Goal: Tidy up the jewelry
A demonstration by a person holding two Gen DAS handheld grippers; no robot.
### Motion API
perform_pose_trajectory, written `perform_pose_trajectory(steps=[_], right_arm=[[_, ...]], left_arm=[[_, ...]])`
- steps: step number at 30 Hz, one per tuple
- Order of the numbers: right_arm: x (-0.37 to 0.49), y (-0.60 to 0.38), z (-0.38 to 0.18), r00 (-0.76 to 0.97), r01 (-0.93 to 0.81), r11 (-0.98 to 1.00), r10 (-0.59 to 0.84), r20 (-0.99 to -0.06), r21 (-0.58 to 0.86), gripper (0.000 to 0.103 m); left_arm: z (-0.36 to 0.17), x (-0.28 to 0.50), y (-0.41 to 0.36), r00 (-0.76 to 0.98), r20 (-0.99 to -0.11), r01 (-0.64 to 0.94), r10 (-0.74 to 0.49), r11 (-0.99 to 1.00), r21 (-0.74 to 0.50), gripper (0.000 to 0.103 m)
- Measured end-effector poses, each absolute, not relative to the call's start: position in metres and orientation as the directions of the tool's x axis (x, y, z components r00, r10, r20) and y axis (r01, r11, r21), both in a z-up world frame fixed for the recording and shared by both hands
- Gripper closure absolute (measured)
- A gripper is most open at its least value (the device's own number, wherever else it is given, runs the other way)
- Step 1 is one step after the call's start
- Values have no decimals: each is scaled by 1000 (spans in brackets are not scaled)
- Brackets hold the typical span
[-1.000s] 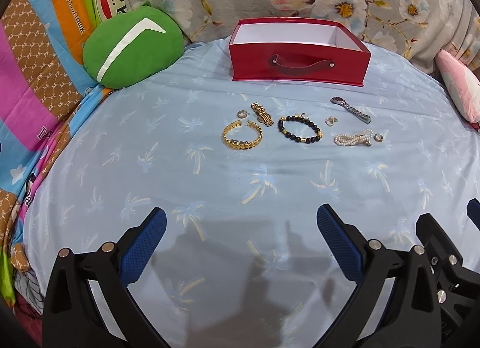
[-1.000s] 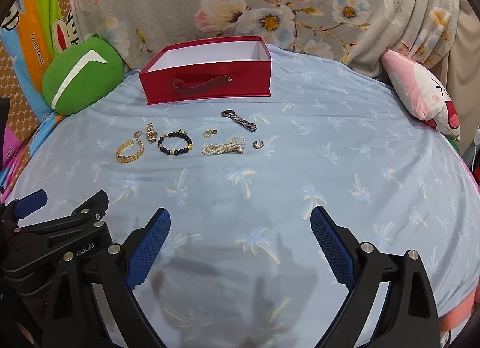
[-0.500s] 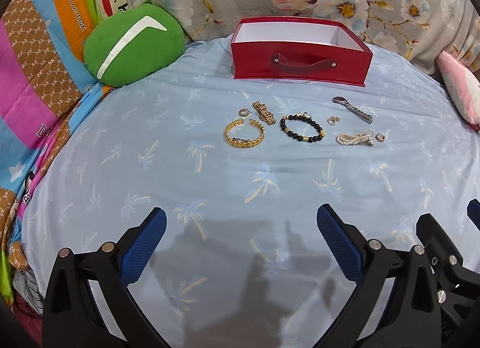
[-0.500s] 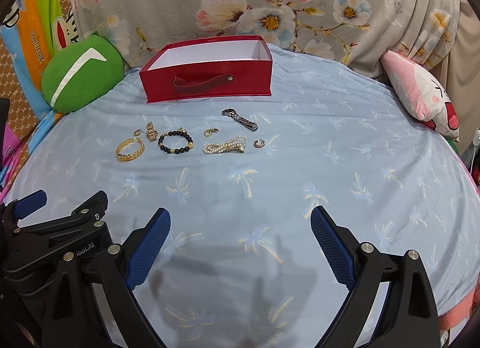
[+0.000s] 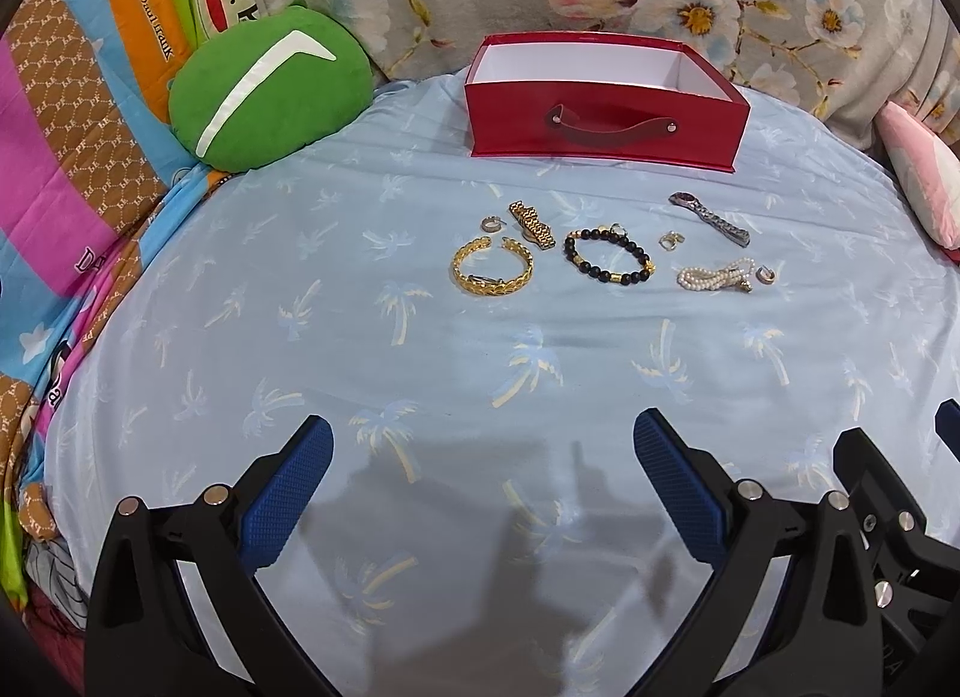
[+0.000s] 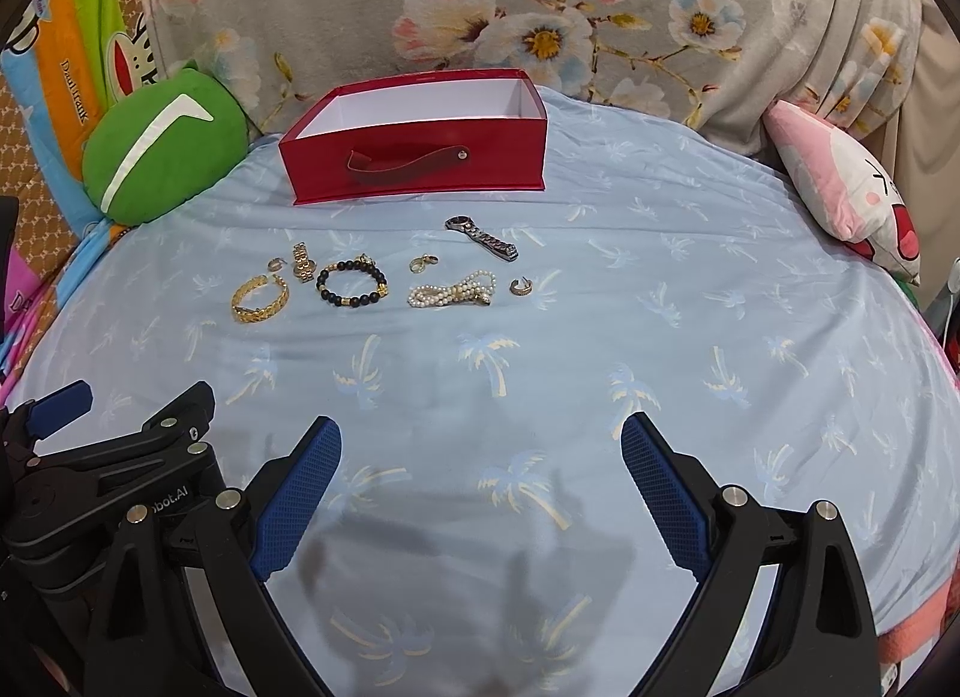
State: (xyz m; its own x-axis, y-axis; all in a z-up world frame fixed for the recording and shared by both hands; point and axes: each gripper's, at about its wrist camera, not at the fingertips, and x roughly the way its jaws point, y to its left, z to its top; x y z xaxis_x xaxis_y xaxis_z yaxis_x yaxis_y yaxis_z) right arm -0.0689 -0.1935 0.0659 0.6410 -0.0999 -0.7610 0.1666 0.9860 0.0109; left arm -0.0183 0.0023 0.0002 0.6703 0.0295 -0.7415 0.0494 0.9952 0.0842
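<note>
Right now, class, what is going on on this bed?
A person holds two tools above a blue bedsheet, both open and holding nothing: the left tool and the right tool. Jewelry lies in a loose row ahead, untouched: a gold bangle, a black bead bracelet, a pearl strand and a silver watch. The red box behind them looks empty.

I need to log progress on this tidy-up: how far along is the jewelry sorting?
Nothing looks done: what shows of the red box is bare white. Nothing is in hand; the left gripper and right gripper are open over the sheet. All remains: gold bangle, gold watch, black bead bracelet, pearl strand, silver watch and several small rings.
</note>
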Motion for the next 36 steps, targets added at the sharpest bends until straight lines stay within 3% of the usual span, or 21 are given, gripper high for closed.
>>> perform_pose_trajectory(steps=[36], right_arm=[[-36,-199,48,621,144,989,-61,-781,37,10]], left_arm=[[-21,11,10,639,-769,35,19,998,53,5]])
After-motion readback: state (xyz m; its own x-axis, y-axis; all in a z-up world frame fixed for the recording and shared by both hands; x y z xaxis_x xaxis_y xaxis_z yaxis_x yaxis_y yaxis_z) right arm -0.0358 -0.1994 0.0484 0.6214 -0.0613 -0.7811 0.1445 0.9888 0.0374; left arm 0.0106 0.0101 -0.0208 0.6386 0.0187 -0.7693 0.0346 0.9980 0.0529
